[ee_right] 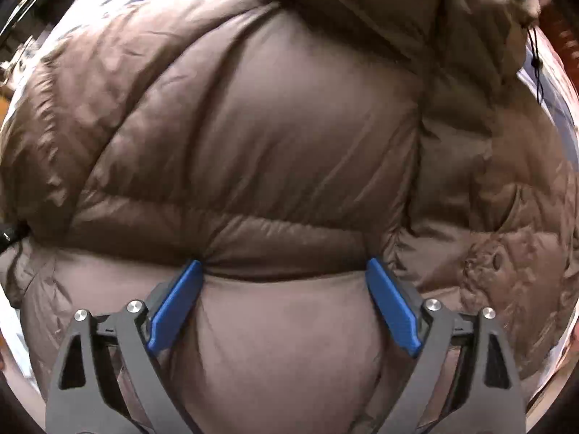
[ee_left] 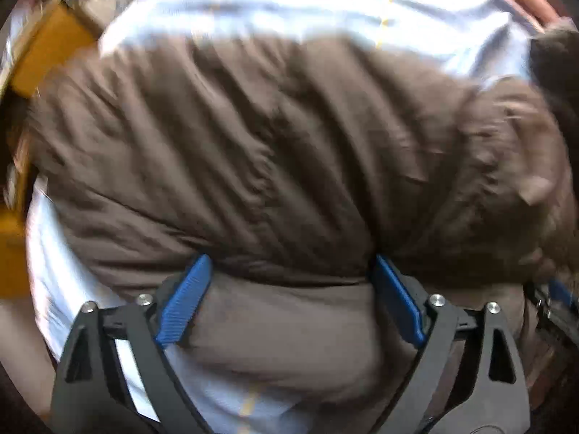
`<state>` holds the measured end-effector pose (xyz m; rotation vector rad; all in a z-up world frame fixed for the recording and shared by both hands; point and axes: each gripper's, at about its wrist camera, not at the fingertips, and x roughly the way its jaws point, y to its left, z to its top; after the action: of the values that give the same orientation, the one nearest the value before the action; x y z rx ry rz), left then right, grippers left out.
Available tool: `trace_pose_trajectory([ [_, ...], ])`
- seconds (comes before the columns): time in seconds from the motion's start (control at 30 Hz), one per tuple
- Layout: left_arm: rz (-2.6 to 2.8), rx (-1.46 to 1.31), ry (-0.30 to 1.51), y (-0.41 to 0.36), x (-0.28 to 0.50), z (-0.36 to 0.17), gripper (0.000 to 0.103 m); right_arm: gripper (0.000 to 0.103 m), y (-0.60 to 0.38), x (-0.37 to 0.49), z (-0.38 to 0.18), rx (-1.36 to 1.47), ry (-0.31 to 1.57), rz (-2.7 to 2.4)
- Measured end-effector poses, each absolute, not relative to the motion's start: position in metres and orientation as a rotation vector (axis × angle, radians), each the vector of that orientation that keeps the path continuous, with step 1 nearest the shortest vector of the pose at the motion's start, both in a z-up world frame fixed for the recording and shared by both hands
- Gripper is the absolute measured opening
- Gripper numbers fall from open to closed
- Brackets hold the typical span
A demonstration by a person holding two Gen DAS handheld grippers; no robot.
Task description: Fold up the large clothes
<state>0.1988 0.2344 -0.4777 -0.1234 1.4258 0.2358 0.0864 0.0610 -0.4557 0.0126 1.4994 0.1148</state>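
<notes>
Brown puffer jacket point(ee_left: 275, 152) lies bunched on a pale blue sheet point(ee_left: 289, 3); orange boxes point(ee_left: 50, 50) at room's left edge. Left tool point(ee_left: 289, 271) and right tool point(ee_right: 286, 271) both spread wide, padding bulging between fingers.

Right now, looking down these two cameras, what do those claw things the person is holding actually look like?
The left gripper and right gripper look alike: two bright blue, finely ribbed finger pads set on matte dark grey angular plastic linkages with triangular cut-outs, joined by round silver bolts. No cables, sleeves or lettering show.
</notes>
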Motion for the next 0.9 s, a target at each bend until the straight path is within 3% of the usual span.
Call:
trace_pose_trajectory([
  [0.1,0.286,-0.185,1.286,0.275,0.186,-0.435,0.096,0.092,0.052,0.075,-0.438,0.079,1.479,0.177],
  [0.13,0.283,-0.27,1.249,0.295,0.182,-0.426,0.1,0.092,0.052,0.071,-0.437,0.081,1.484,0.186],
  [0.23,0.302,-0.658,1.165,0.385,0.171,-0.425,0.101,0.092,0.061,0.054,-0.429,0.092,1.487,0.212],
  [0.37,0.412,-0.903,1.266,0.459,0.167,-0.463,0.101,0.092,0.079,0.037,-0.421,0.128,1.483,0.242],
  [0.57,0.377,-0.824,1.406,0.437,0.169,-0.495,0.1,0.092,0.105,0.022,-0.428,0.141,1.515,0.288],
  [0.6,0.375,-0.853,1.364,0.435,0.171,-0.496,0.092,0.092,0.108,0.023,-0.428,0.135,1.517,0.297],
  [0.63,0.34,-0.929,1.313,0.433,0.173,-0.499,0.056,0.092,0.111,0.02,-0.426,0.118,1.512,0.312],
  [0.7,0.263,-1.114,1.237,0.428,0.177,-0.508,0.009,0.092,0.123,0.018,-0.421,0.1,1.5,0.322],
  [0.9,0.149,-1.233,0.955,0.412,0.188,-0.455,0.004,0.092,0.14,0.011,-0.419,0.097,1.491,0.305],
])
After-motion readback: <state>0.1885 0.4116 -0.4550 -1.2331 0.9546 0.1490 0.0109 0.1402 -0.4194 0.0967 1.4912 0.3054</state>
